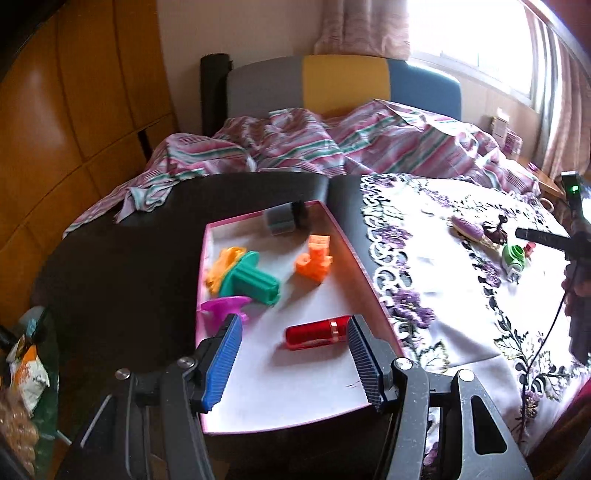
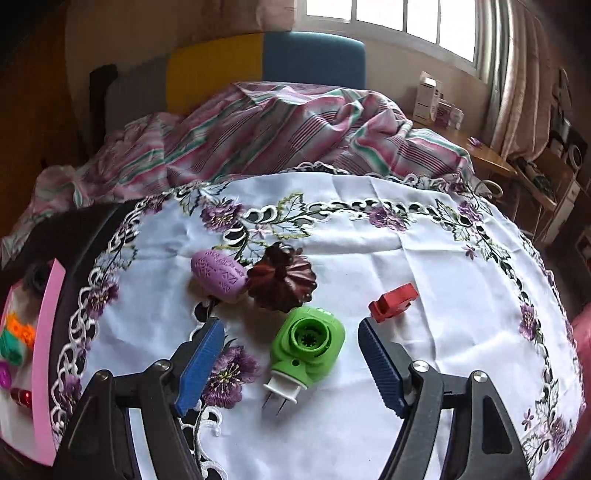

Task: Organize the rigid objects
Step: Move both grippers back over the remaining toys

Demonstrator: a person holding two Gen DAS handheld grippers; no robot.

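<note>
A pink-rimmed box [image 1: 340,236] with a white floor holds a red cylinder [image 1: 314,332], an orange piece [image 1: 314,262], a green spool [image 1: 251,282], a yellow piece [image 1: 221,266], a magenta piece [image 1: 221,308] and a grey-and-black item [image 1: 284,218]. My left gripper [image 1: 293,350] hovers open over the box's near half, and the red cylinder lies by its right fingertip. My right gripper [image 2: 289,326] stands open over the embroidered cloth [image 2: 369,424]. A green plug-in device [image 2: 308,347] lies between its fingers, untouched. Beyond lie a purple oval [image 2: 218,275], a dark fluted mould [image 2: 280,280] and a red piece [image 2: 393,301].
The box rests on a dark table [image 1: 110,266] left of the cloth. A bed with a striped quilt [image 2: 277,129] lies behind, with a window [image 2: 388,18] and a wooden side table [image 2: 484,155] at the right. A wardrobe [image 1: 74,110] and snack bags [image 1: 26,373] are at the left.
</note>
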